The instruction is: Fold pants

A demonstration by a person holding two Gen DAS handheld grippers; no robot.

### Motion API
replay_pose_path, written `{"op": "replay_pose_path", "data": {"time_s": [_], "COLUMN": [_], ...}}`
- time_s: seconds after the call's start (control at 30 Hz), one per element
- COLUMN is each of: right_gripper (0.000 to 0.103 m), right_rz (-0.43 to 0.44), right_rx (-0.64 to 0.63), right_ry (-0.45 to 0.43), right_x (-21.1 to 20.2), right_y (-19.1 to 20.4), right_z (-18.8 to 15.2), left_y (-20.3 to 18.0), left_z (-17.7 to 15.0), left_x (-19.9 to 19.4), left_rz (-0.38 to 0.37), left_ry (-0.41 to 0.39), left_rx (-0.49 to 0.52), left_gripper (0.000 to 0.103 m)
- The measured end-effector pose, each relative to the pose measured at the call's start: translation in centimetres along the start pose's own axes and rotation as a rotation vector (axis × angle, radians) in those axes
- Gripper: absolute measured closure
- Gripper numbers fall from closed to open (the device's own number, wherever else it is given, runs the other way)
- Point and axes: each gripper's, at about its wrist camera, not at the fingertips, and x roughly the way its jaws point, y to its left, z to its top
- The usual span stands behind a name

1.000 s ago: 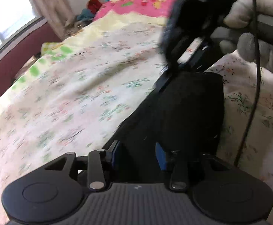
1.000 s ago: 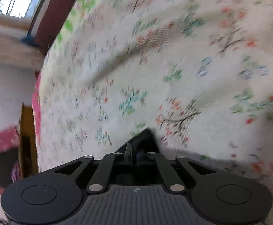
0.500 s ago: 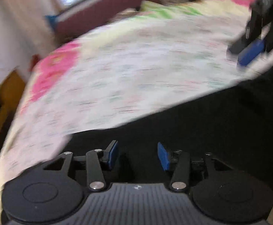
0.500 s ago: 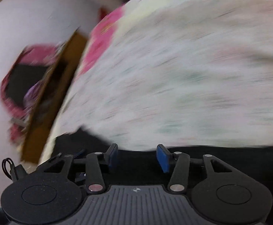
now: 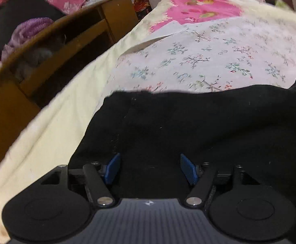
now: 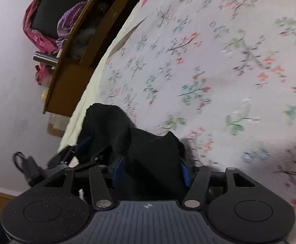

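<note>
Letting go: left gripper (image 5: 150,168) spreading over black pants (image 5: 198,126) lying lower centre on floral bedsheet (image 5: 209,61), right gripper (image 6: 150,172) opening with cloth bunched between pads, a fold apparently laid, smoothing and further folds left.

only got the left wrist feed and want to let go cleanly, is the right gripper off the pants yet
Observer: Not quite. Black pants fabric sits between the right gripper's fingers, and its jaws are opening.
Operator: how's the cloth lying on that side
Observer: It humps up just ahead of those fingers, bunched on the floral sheet near the bed's edge.
Operator: can you see my gripper from there
Observer: Yes. The left gripper shows low on the left of the right wrist view, right beside the pants.
</note>
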Motion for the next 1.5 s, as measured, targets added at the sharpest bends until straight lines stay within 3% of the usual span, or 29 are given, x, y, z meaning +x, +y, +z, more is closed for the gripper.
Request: {"op": "replay_pose_path", "data": {"time_s": [0.17, 0.37, 0.5, 0.6, 0.63, 0.67, 0.77, 0.83, 0.9, 0.97, 1.07, 1.13, 1.2, 1.33, 1.4, 1.47, 1.5], "right_gripper": [0.064, 0.058, 0.052, 0.040, 0.035, 0.033, 0.043, 0.048, 0.062, 0.070, 0.071, 0.071, 0.064, 0.066, 0.091, 0.103, 0.103], "right_rz": [0.113, 0.051, 0.084, 0.195, 0.253, 0.259, 0.221, 0.233, 0.246, 0.146, 0.152, 0.066, -0.017, -0.128, -0.191, -0.194, -0.207], "right_rx": [0.040, -0.067, -0.098, -0.042, 0.029, 0.116, 0.276, 0.306, 0.332, 0.338, 0.452, 0.305, 0.178, 0.218, 0.254, 0.340, 0.383], "right_ry": [0.081, 0.231, 0.278, 0.193, 0.146, 0.111, -0.029, -0.150, -0.208, -0.360, -0.525, -0.520, -0.452, -0.341, -0.362, -0.422, -0.449], "right_x": [-1.5, -2.1, -1.0, 0.0, 0.9, 2.1, 3.1, 0.8, -1.6, -4.6, -9.0, -10.8, -10.8, -9.4, -10.1, -13.1, -14.8], "right_y": [-0.1, 0.6, 1.5, 0.8, -0.3, -1.6, -4.5, -5.3, -6.4, -7.4, -8.8, -5.8, -2.8, -3.0, -4.3, -6.5, -7.3], "right_z": [0.0, 0.0, 0.5, 1.8, 2.1, 2.4, 2.5, 2.3, 1.9, 1.4, 0.5, -0.6, -2.6, -9.3, -12.2, -14.7, -15.6], "left_y": [-1.8, -0.8, -1.0, -1.0, -1.0, -1.1, -1.3, -1.3, -1.2, -1.4, -1.7, -1.8, -2.5, -6.0, -8.0, -10.5, -11.7], "left_z": [-0.5, -0.7, -0.8, -1.0, -1.1, -1.1, -1.1, -1.2, -1.4, -1.6, -1.1, -0.6, 0.0, 0.7, 0.6, -0.1, -0.8], "left_x": [-0.6, -1.1, -1.1, -1.2, -1.2, -1.2, -1.4, -1.4, -1.4, -1.5, -2.3, -3.4, -4.8, -7.0, -7.4, -7.2, -6.8], "left_rz": [0.038, 0.008, 0.009, 0.008, 0.009, 0.011, 0.020, 0.018, 0.016, 0.026, 0.047, 0.035, 0.026, -0.050, -0.123, -0.137, -0.111], "left_ry": [-0.054, -0.051, -0.055, -0.059, -0.059, -0.059, -0.054, -0.060, -0.069, -0.072, -0.081, -0.107, -0.146, -0.205, -0.194, -0.147, -0.116], "left_rx": [0.119, 0.093, 0.116, 0.123, 0.122, 0.126, 0.139, 0.150, 0.148, 0.146, 0.165, 0.154, 0.151, 0.201, 0.225, 0.321, 0.377], "left_gripper": [0.027, 0.027, 0.027, 0.027, 0.027, 0.027, 0.027, 0.027, 0.026, 0.026, 0.027, 0.027, 0.027, 0.027, 0.027, 0.027, 0.027]}}
